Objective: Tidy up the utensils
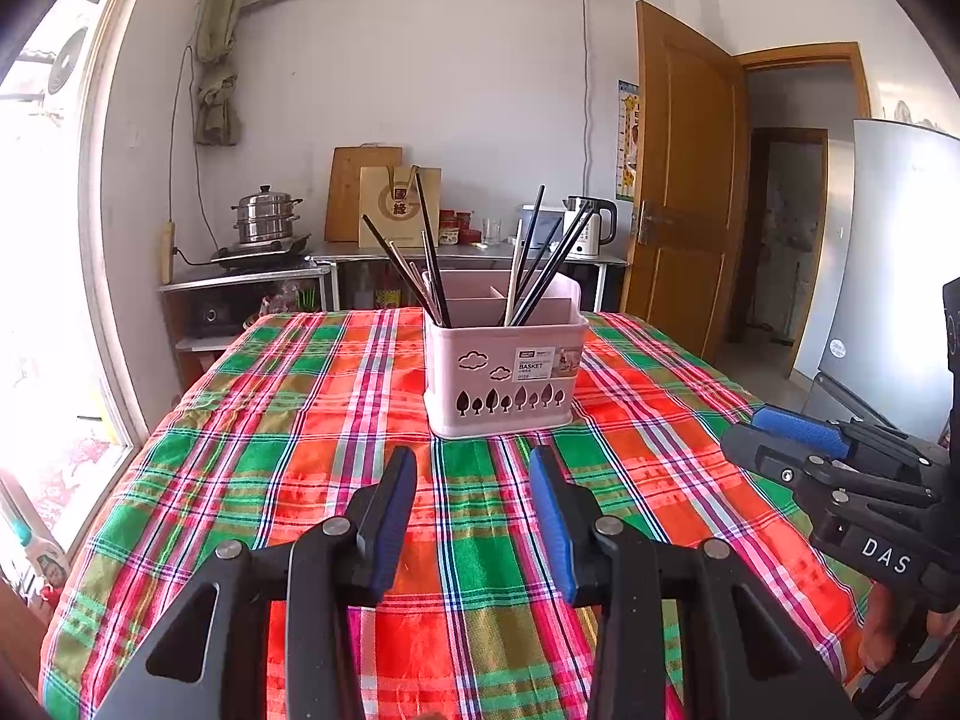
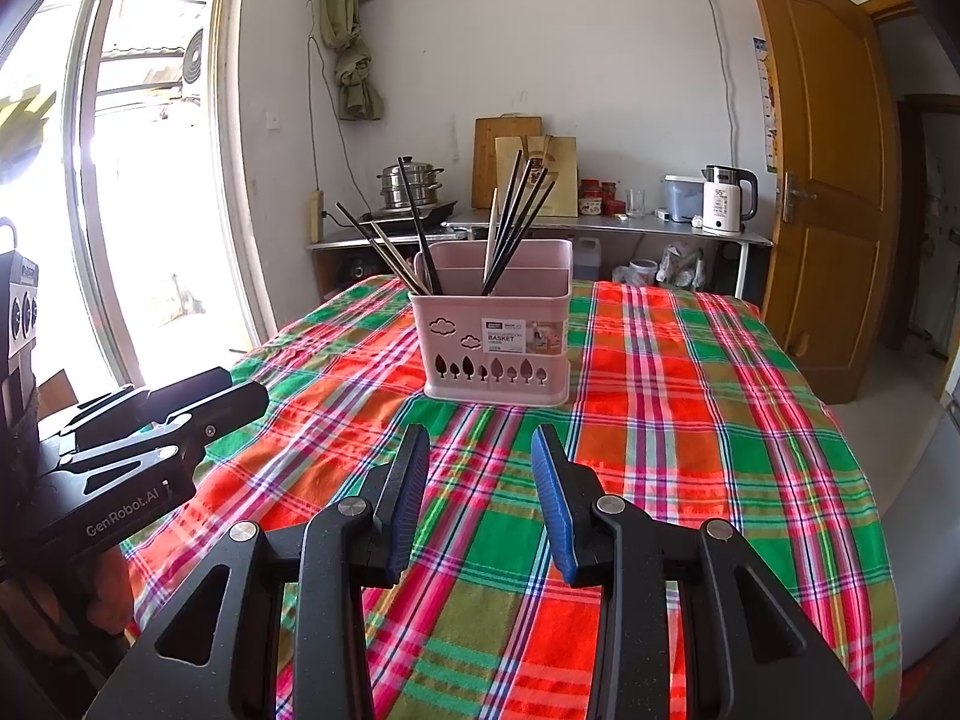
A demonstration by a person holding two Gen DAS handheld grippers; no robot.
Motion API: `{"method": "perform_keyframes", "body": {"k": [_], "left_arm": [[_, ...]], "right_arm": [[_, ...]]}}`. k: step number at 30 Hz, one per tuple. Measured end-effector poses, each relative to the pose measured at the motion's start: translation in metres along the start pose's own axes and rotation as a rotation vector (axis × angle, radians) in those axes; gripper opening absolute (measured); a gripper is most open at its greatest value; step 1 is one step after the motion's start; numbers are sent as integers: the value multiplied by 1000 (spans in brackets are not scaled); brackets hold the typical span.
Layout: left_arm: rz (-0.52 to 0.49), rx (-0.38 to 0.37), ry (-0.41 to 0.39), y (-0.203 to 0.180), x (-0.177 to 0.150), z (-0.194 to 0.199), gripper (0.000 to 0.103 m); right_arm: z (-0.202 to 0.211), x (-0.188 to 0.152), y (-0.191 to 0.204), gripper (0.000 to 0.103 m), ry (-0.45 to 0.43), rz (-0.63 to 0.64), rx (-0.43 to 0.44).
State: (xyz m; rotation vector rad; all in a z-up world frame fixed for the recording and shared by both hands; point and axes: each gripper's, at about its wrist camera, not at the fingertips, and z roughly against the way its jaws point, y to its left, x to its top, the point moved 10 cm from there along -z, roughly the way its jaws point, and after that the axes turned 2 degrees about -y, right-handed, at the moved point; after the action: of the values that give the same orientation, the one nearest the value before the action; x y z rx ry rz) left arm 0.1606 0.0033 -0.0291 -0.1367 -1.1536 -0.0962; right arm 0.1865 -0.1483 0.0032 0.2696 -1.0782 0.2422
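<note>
A pink utensil basket (image 1: 501, 381) with tree cut-outs stands on the plaid tablecloth (image 1: 336, 420); it also shows in the right wrist view (image 2: 492, 354). Several dark and pale chopsticks (image 1: 432, 252) lean in its left and right compartments, seen in the right wrist view too (image 2: 516, 222). My left gripper (image 1: 473, 462) is open and empty, a short way in front of the basket. My right gripper (image 2: 480, 444) is open and empty, also in front of the basket. Each gripper shows at the side of the other's view, the right one (image 1: 780, 432) and the left one (image 2: 240, 396).
A counter (image 2: 540, 225) behind the table holds a steel steamer pot (image 2: 411, 183), a cutting board (image 2: 498, 156), a paper bag, jars and a white kettle (image 2: 726, 201). A large window is at the left, a wooden door (image 2: 828, 180) at the right.
</note>
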Motion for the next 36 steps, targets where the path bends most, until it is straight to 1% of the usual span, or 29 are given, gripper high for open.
{"method": "perform_keyframes", "body": {"k": [15, 36], "left_arm": [[-5, 4, 0, -1, -1, 3, 39], [-5, -12, 1, -5, -1, 6, 39]], "right_arm": [[2, 1, 0, 37, 2, -1, 3], [3, 1, 0, 37, 5, -1, 4]]}}
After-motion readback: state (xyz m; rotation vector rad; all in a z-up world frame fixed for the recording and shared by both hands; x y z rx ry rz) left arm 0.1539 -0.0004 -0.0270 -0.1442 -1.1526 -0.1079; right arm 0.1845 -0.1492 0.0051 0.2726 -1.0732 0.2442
